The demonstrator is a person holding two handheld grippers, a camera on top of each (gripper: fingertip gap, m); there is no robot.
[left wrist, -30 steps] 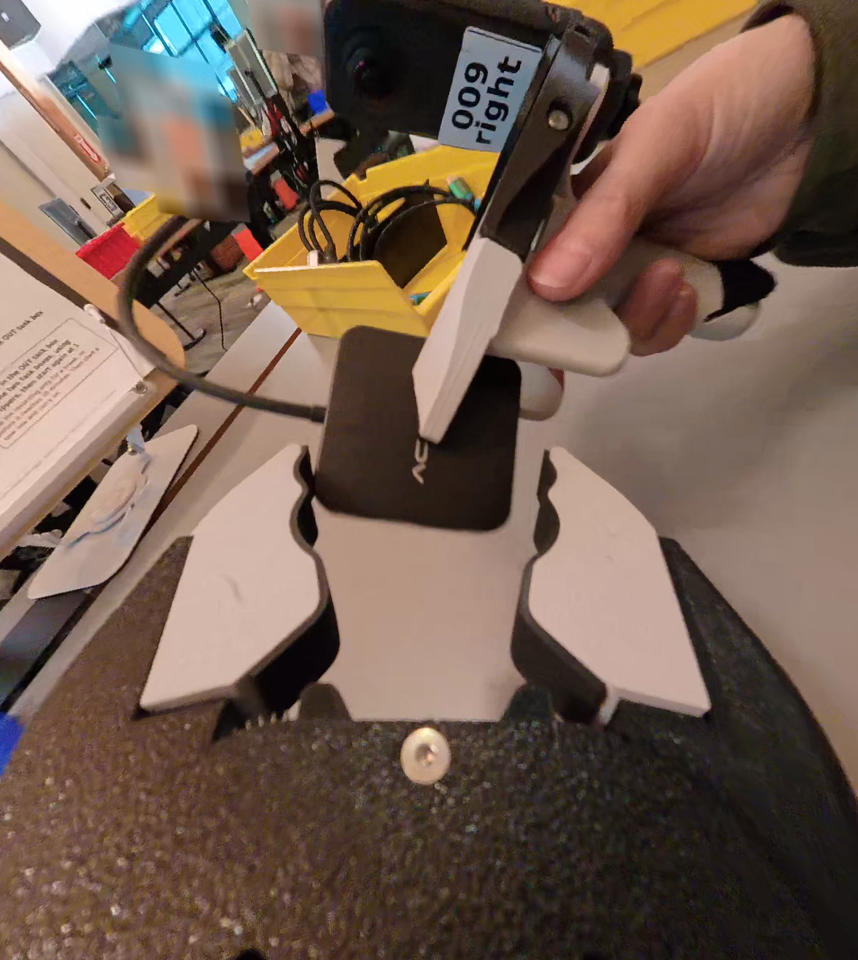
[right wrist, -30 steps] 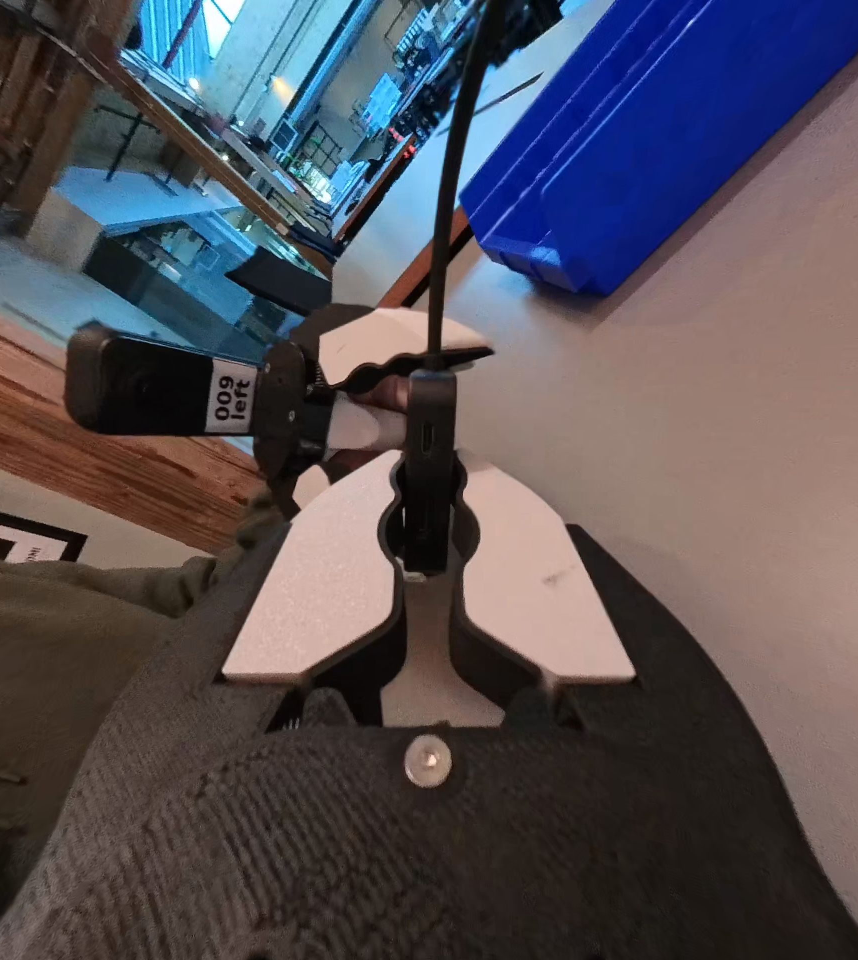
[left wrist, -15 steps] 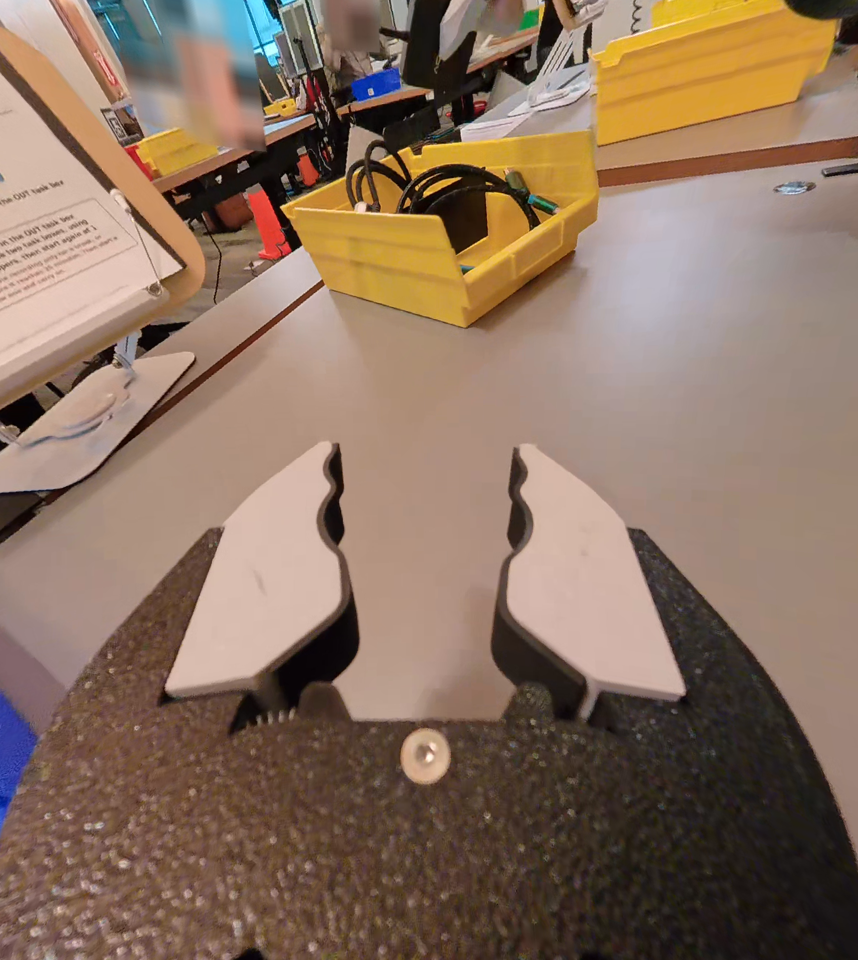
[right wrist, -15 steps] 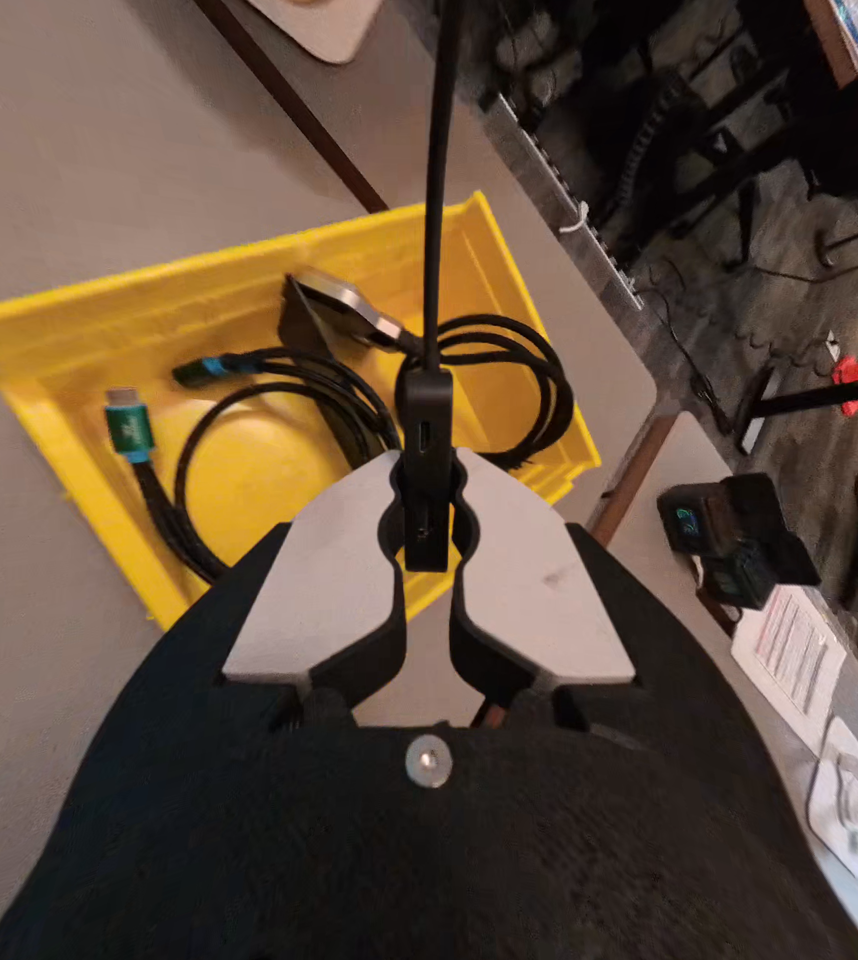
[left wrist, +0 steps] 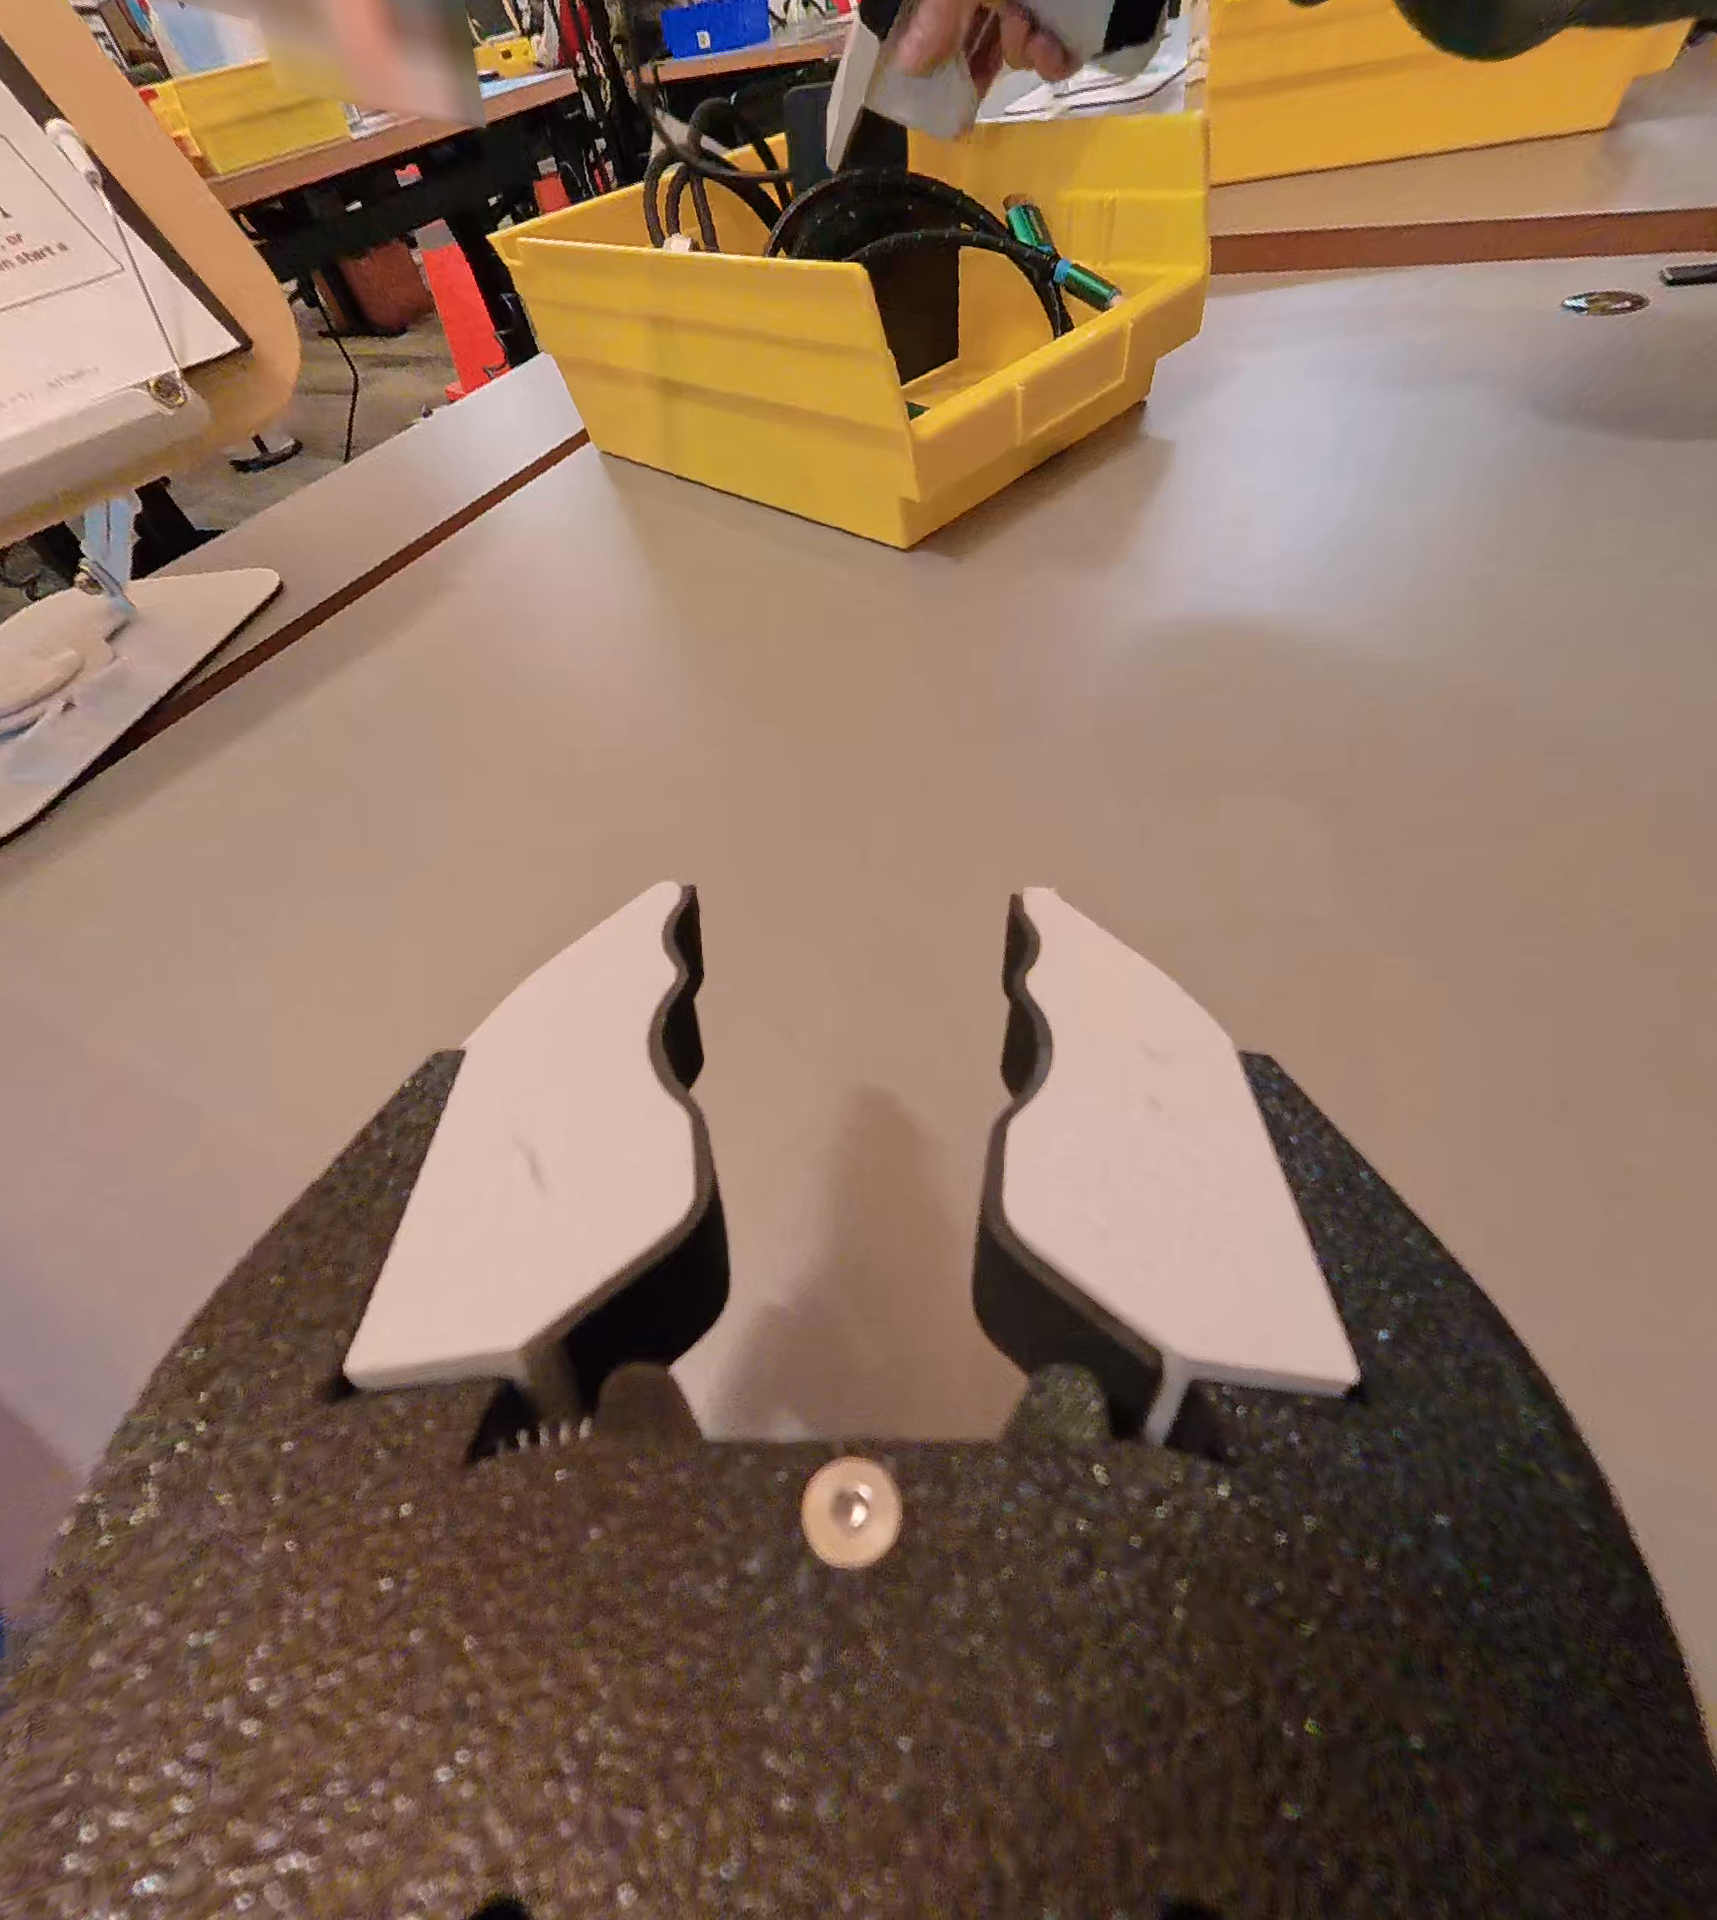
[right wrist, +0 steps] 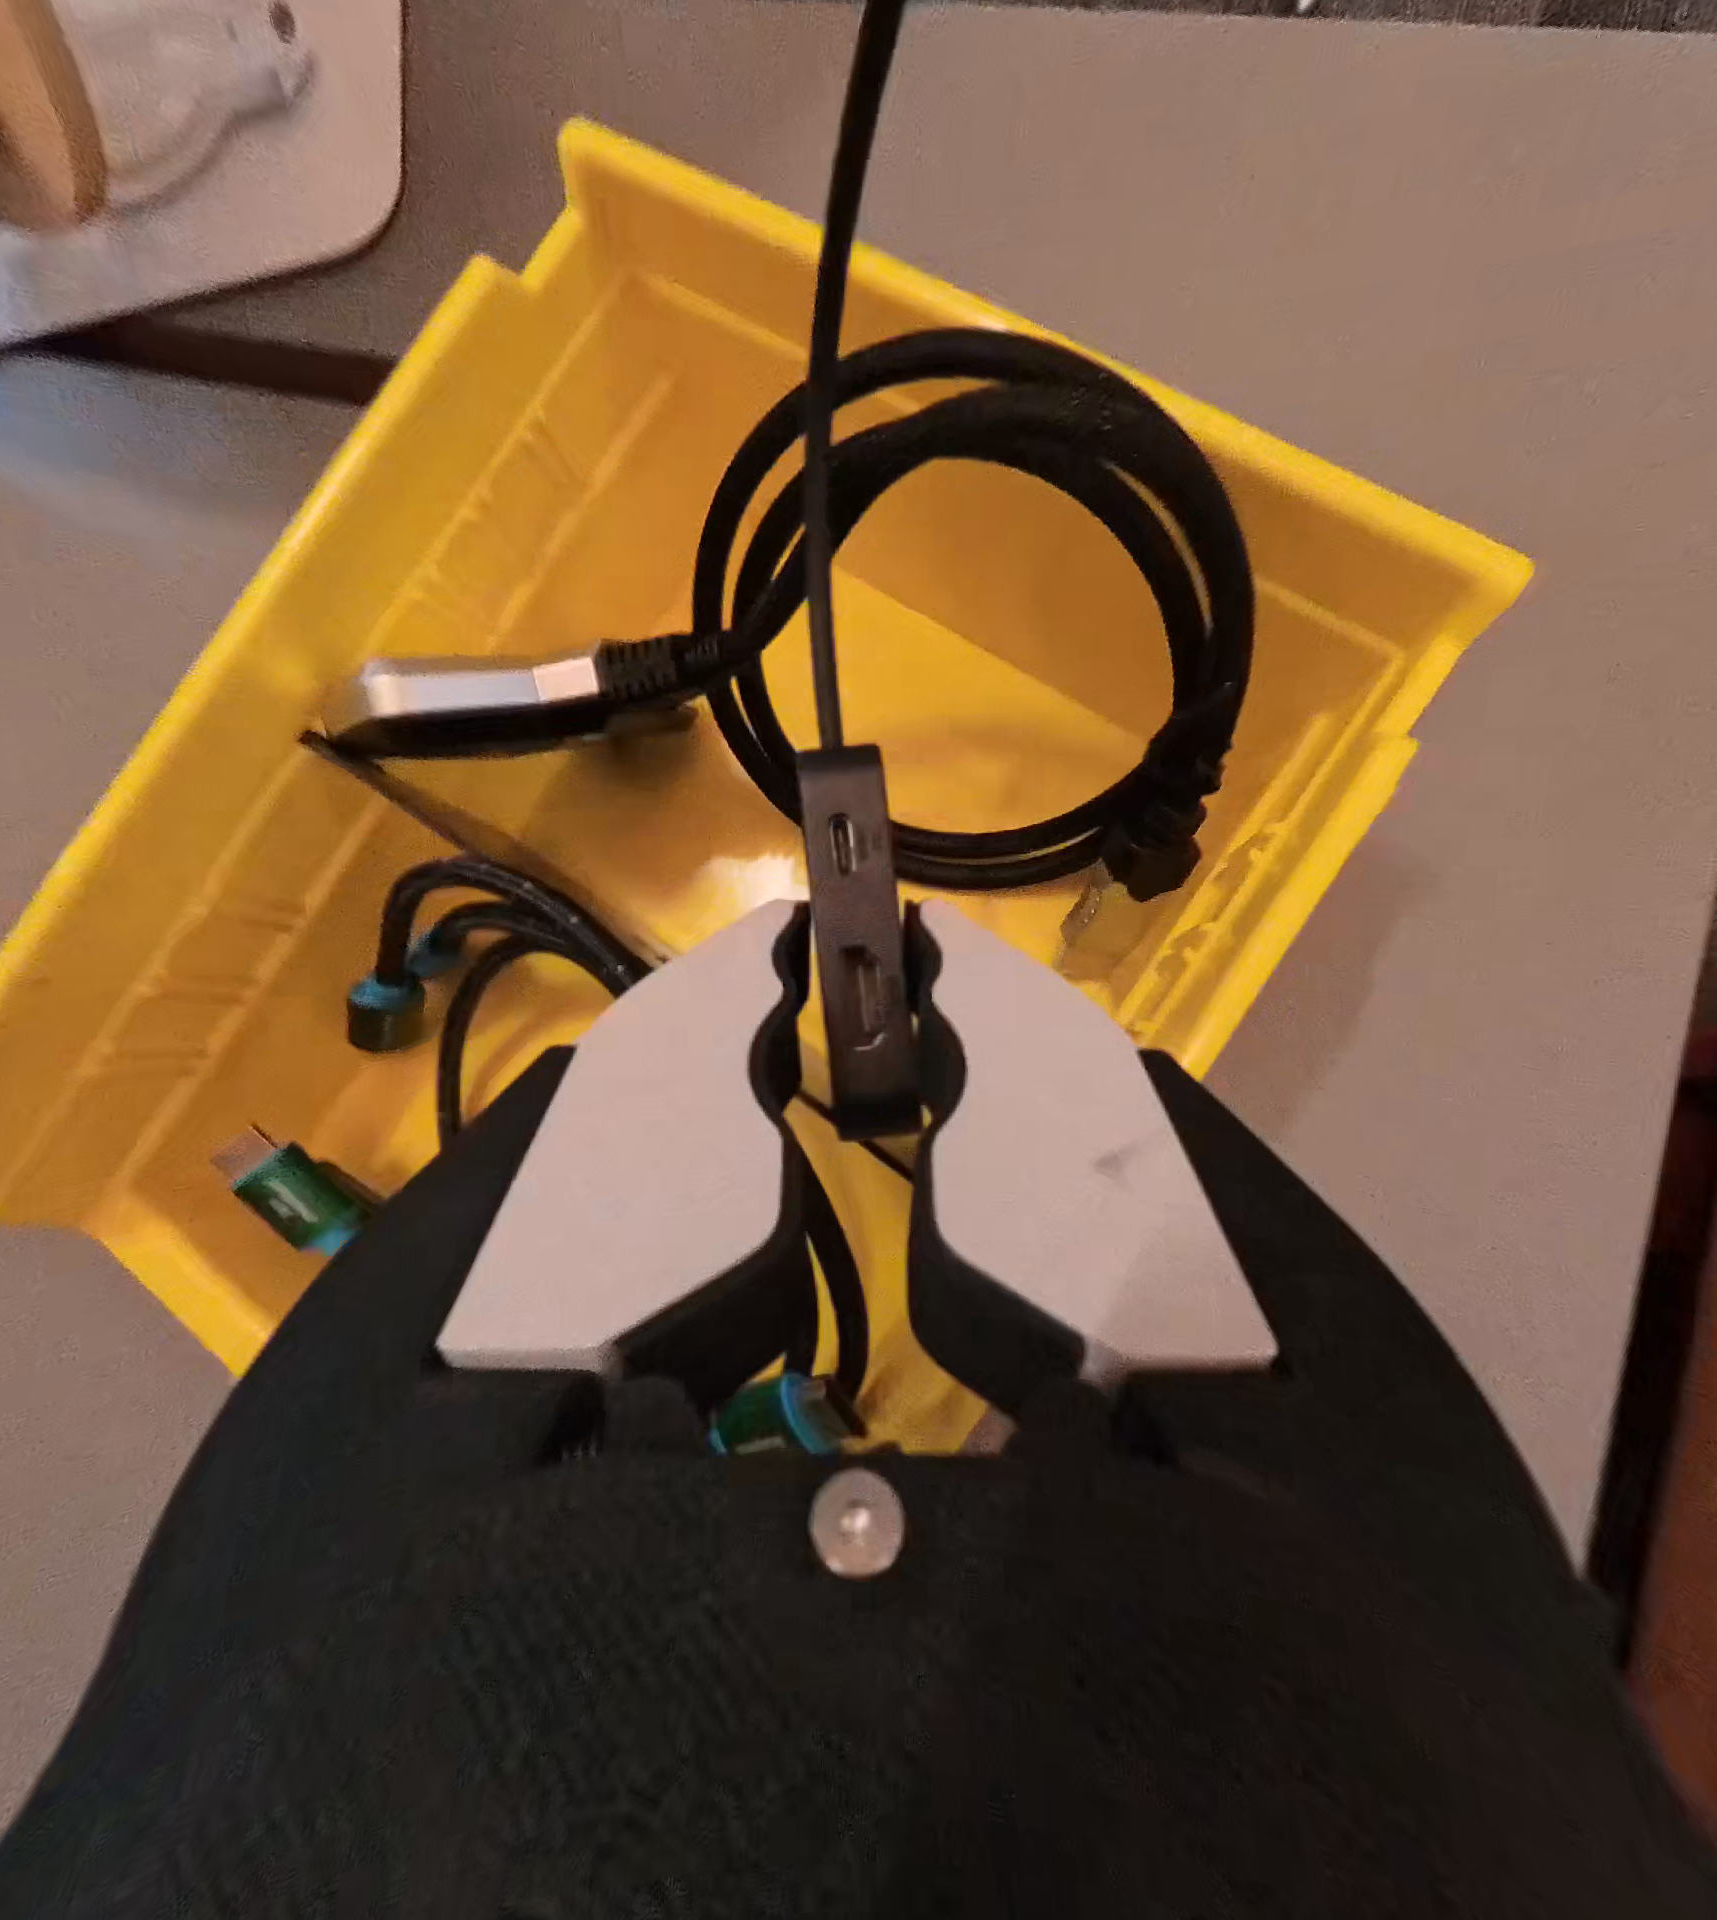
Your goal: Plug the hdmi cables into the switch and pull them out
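Yellow bin (right wrist: 563,582) now fills the frame's centre under the right gripper (right wrist: 859,920), jaws clamping the switch (right wrist: 859,935); left gripper (left wrist: 854,904) stays wide apart, holding nothing.

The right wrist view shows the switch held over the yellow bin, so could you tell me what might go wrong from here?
1. The right tool pinches the black switch only by its thin edges, so it may twist or slip.
2. The switch's own lead runs taut up out of view and could tug it loose.
3. Coiled black cables and green-tipped plugs crowd the yellow bin; lowering there could snag them.
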